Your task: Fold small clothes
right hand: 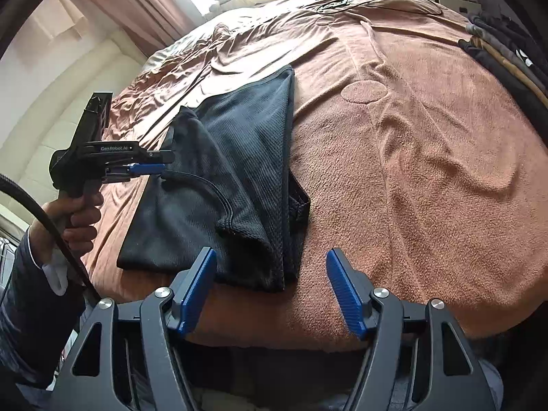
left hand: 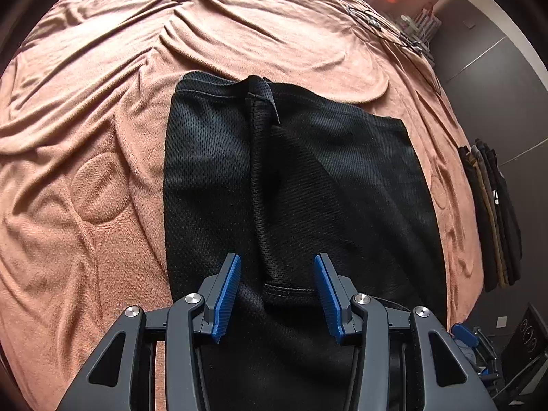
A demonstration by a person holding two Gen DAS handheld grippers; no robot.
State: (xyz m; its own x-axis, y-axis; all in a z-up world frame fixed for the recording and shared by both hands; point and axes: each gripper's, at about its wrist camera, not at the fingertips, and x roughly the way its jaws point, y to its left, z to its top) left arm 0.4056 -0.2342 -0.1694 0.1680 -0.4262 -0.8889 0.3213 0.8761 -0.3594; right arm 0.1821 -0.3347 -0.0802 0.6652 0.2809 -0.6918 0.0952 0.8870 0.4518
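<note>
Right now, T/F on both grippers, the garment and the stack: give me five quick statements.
1. The left gripper is open. True.
2. The right gripper is clamped on the garment. False: its jaws are open and hold nothing.
3. The garment is black mesh, lying on a brown blanket. True.
4. The garment is white cotton. False: it is black.
5. A stack of folded clothes lies at the blanket's edge. True.
</note>
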